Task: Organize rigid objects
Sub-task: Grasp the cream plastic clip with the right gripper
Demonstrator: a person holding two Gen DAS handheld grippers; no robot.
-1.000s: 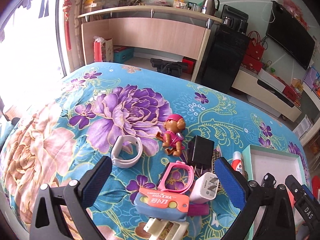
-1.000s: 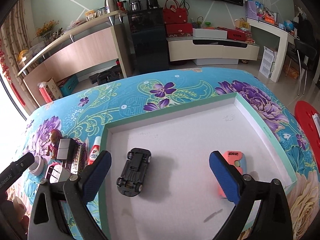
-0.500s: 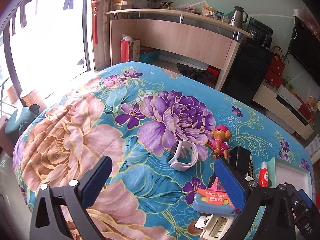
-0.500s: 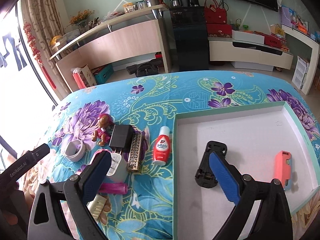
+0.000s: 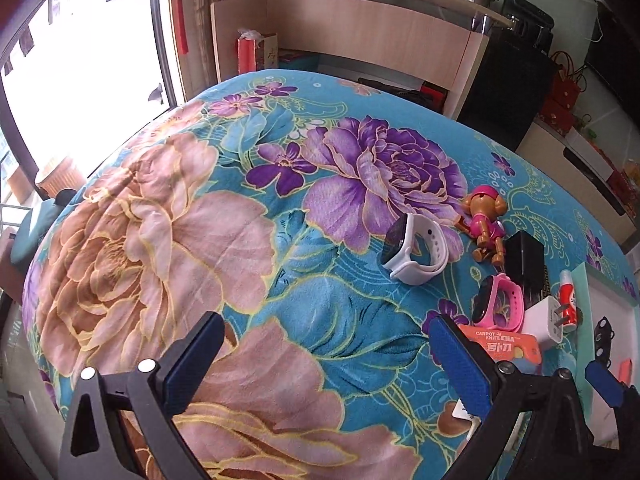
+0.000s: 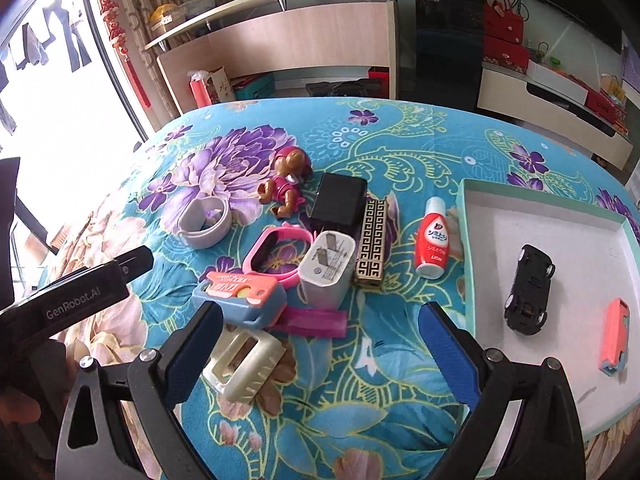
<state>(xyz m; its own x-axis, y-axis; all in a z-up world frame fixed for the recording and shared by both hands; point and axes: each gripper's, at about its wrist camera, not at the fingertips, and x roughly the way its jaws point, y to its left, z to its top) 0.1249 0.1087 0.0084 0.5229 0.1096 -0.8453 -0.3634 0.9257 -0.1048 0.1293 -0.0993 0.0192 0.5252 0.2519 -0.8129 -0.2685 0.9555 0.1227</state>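
A pile of small objects lies on the floral cloth: white watch [image 6: 204, 220], pink watch [image 6: 280, 254], toy figure [image 6: 286, 182], black adapter [image 6: 340, 202], white charger [image 6: 326, 274], patterned bar [image 6: 370, 244], red bottle [image 6: 432, 238], blue-orange toy knife [image 6: 240, 296], cream clip [image 6: 244, 364]. A mint-rimmed white tray [image 6: 464, 240] holds a black toy car [image 6: 528, 288] and a salmon piece [image 6: 614, 334]. My right gripper [image 6: 320, 352] is open and empty, just this side of the pile. My left gripper [image 5: 326, 360] is open and empty, left of the white watch [image 5: 412, 248].
The table's far and left edges drop toward a window and a wooden counter [image 6: 288, 36]. A magenta strip [image 6: 316, 322] lies under the toy knife. The left gripper's body [image 6: 76, 296] juts in at the left of the right wrist view.
Both grippers swung left. The right one left the tray and now faces the pile. The left one moved away from the pile over bare cloth.
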